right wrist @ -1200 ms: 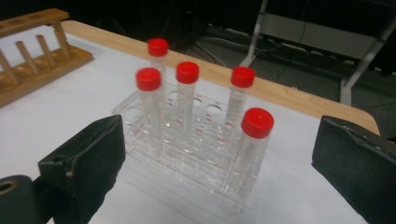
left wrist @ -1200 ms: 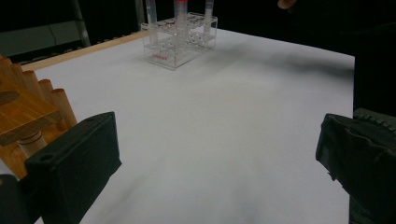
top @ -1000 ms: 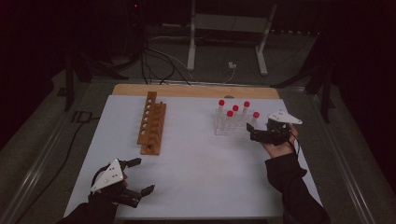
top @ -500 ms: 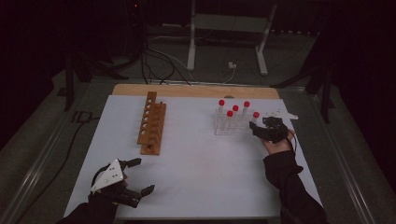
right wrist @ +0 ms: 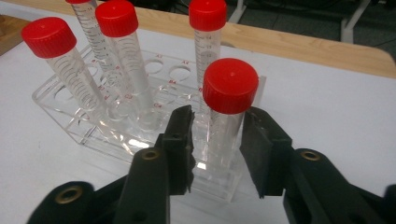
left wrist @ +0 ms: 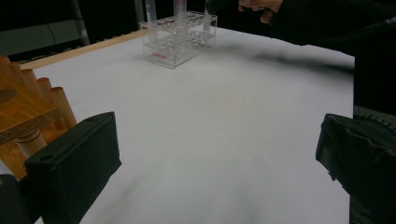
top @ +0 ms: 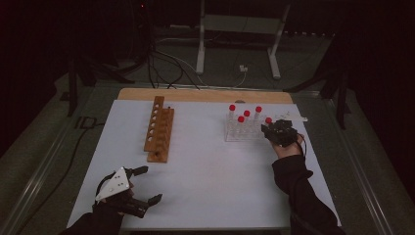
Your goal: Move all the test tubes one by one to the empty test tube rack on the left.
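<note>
Over on the right side of the white table sheet (top: 210, 166), the right gripper (right wrist: 217, 135) is at the clear acrylic tube rack (right wrist: 116, 126), its black jaws on either side of the nearest red-capped clear plastic tube (right wrist: 226, 107). That tube stands upright in the rack's corner closest to the hand. The jaws are narrowed around the tube body just below the cap; the right-hand pad looks to be against the plastic, while a thin gap shows at the left-hand one, so I cannot tell whether the grip is fully made. From the high view, the right gripper (top: 279, 132) sits at the rack's right end, with a dark sleeve (top: 303, 196) trailing back toward the bottom edge.

Four more red-capped tubes (right wrist: 116, 56) stand in the rack behind and to the left of the flanked one, all upright or leaning slightly in their holes, with several holes empty between them.

Across the table, a long wooden tube rack (top: 159, 128) lies lengthwise at centre-left, well apart from the clear one.

Down in the near left corner, the left gripper (top: 144, 185) rests low by the table's front edge, jaws spread wide with nothing between them; its own view shows bare white sheet between the two black pads (left wrist: 74, 163).
</note>
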The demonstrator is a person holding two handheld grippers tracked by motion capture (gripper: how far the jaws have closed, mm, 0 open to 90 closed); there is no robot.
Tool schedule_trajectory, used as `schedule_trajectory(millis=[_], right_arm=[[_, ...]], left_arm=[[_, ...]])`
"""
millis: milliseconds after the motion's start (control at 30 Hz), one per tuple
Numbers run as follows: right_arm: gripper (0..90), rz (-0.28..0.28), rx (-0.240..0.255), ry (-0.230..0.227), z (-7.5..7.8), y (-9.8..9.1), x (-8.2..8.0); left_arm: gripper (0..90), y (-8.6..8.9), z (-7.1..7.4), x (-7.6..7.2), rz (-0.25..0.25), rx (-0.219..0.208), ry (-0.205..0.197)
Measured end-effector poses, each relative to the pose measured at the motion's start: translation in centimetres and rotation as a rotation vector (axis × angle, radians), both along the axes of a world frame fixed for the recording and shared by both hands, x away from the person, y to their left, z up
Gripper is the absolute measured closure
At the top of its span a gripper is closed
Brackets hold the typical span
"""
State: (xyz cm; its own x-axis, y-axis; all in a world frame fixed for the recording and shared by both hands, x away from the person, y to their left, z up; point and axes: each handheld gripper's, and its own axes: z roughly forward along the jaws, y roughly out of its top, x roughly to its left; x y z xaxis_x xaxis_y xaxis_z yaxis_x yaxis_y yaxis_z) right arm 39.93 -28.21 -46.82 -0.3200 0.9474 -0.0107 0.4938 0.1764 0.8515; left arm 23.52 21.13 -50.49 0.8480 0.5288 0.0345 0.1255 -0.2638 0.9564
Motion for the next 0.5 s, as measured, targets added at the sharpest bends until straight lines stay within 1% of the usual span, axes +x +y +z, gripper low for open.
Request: schedule_trajectory(millis=[67,233,367,500], right_arm=[[65.6,-0.001,0.006,0.008,-0.09,0.05,0.22],[70.9,-0.011,-0.006,0.019,-0.20,0.18,0.57],[72.0,-0.013,-0.006,0.020,-0.35,0.15,0.68],[74.0,-0.021,-0.018,0.021,-0.29,0.30,0.75]], left_arm=[[0.4,0.00,-0.01,0.01,0.000,0.000,0.000],[0.4,0.02,-0.01,0.03,0.001,-0.001,0.001],[0.4,0.02,-0.02,0.03,0.001,-0.001,0.002],[0.4,0.02,-0.02,0.03,0.002,0.000,0.002]])
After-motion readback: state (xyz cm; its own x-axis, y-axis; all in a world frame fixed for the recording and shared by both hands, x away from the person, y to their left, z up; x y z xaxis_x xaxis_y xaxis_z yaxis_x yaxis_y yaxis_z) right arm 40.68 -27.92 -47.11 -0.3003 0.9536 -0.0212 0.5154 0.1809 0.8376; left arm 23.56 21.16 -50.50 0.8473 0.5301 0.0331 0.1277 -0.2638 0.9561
